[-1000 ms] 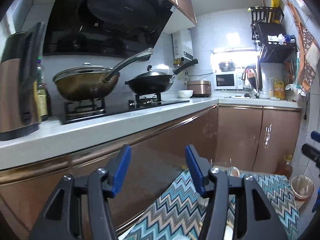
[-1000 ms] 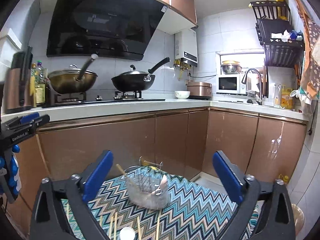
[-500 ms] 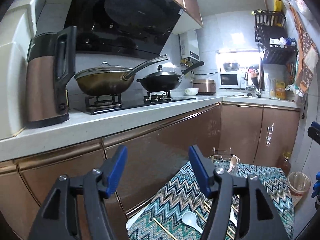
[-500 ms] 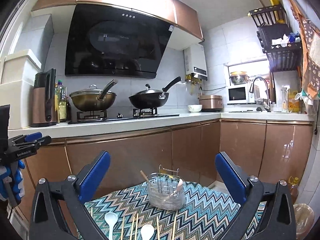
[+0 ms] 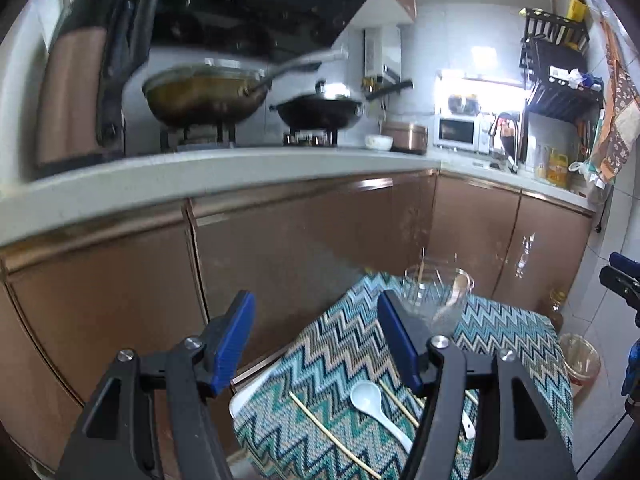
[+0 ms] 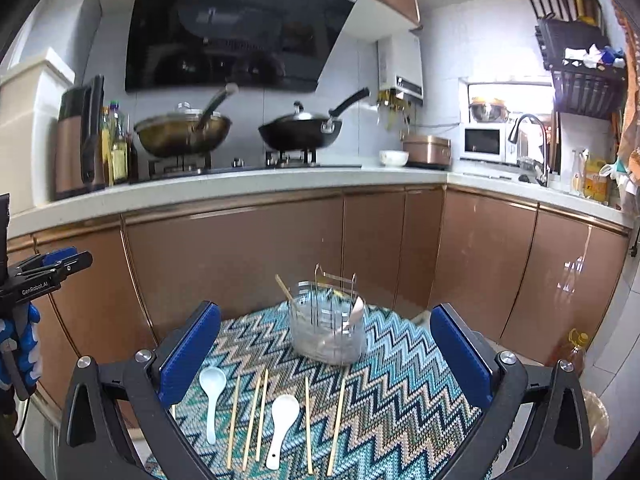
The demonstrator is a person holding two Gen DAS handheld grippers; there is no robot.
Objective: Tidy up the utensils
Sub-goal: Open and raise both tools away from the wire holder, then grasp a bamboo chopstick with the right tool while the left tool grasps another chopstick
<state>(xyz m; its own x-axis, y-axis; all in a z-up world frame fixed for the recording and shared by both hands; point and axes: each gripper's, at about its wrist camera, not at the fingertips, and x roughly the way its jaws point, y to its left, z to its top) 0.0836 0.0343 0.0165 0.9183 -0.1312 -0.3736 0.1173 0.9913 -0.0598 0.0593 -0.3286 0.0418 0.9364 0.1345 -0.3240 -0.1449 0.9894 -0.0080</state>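
Bamboo chopsticks [image 6: 252, 420] lie flat, thin, beside white spoons [image 6: 282, 424]; both the left gripper [image 5: 316, 336] and right gripper [image 6: 326, 356] hang spread, empty; risk: fingers skidding sticks off cloth [image 6: 400, 392] or bumping far clear holder [image 6: 326, 332].

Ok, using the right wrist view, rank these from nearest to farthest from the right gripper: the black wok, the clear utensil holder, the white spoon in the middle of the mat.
From the right gripper:
1. White spoon, low on the mat, between the fingers.
2. Clear utensil holder, at the mat's far end.
3. Black wok, up on the stove behind.
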